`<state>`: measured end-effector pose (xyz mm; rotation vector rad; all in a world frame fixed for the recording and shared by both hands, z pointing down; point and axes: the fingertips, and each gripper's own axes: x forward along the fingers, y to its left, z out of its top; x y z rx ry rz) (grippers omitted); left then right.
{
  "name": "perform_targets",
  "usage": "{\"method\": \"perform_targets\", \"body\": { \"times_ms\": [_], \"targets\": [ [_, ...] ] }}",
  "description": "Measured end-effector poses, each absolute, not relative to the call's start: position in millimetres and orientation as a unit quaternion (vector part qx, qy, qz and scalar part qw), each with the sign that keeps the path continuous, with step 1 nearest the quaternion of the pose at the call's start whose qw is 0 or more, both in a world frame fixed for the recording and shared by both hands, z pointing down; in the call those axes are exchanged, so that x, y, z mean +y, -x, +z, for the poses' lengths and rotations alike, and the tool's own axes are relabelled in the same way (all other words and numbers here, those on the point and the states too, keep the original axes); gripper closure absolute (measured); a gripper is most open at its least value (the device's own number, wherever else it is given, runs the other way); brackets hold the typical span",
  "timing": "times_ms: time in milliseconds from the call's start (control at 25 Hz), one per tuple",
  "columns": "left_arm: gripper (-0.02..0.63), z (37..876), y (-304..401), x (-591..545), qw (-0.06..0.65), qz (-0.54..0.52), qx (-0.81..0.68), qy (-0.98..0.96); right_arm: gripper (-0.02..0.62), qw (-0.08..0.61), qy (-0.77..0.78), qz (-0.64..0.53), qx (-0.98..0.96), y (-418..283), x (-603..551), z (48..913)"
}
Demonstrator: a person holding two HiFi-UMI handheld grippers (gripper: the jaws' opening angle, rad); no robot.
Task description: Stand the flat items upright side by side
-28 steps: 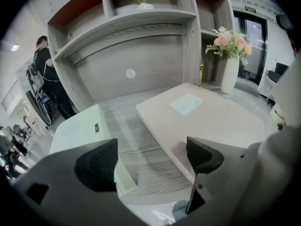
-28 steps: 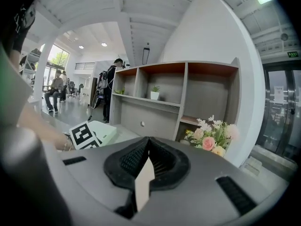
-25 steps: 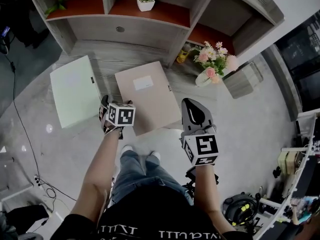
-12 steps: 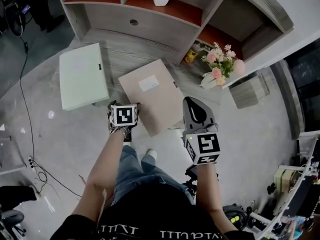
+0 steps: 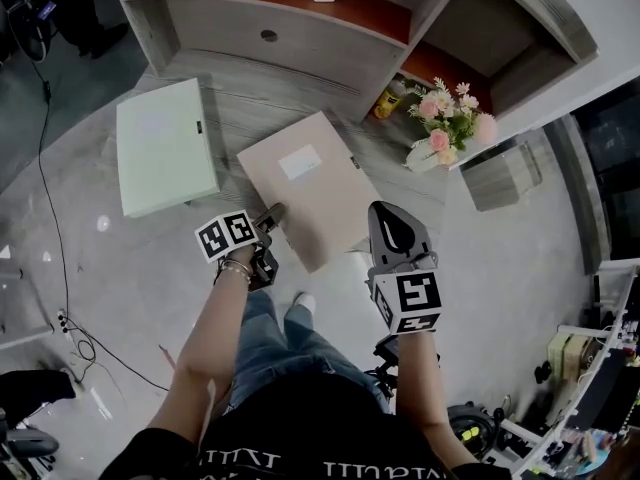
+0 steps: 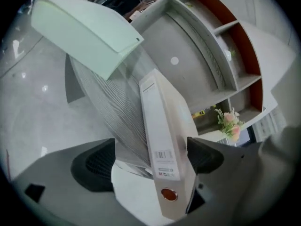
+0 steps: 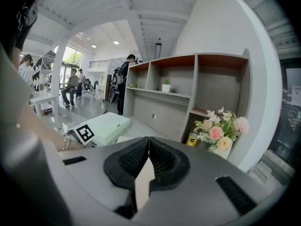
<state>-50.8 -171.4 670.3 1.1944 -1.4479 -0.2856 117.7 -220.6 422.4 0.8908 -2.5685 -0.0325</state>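
Straddling the beige file box (image 6: pixel 162 131), left tool (image 6: pixel 150 150) spread wide apart.

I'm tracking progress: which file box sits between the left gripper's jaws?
The beige file box, its spine inside the left gripper; the green file box lies apart.

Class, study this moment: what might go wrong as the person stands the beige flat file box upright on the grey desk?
The left gripper straddles the beige flat file box with open jaws. Only the right gripper pinches its edge, so it may twist or slip.
Its near end overhangs the grey wood-grain desk and might drop.
The white vase of pink flowers stands close and may get knocked.
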Motion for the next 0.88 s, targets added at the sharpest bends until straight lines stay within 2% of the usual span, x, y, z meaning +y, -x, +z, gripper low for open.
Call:
{"method": "perform_targets", "body": {
  "times_ms": [320, 760, 880],
  "targets": [
    [0.114, 686, 25, -190, 0.633, -0.213, -0.57, -0.479, 0.58, 0.228, -0.32, -0.001, -0.92, -120, -213, 436],
    [0.098, 690, 20, -166, 0.612, -0.251, -0.559, -0.5, 0.58, 0.238, -0.305, 0.02, -0.922, -114, -202, 454],
    [0.125, 686, 16, -157, 0.61, -0.285, -0.527, -0.519, 0.58, 0.24, -0.297, 0.023, -0.924, -108, -198, 457]
  ]
}}
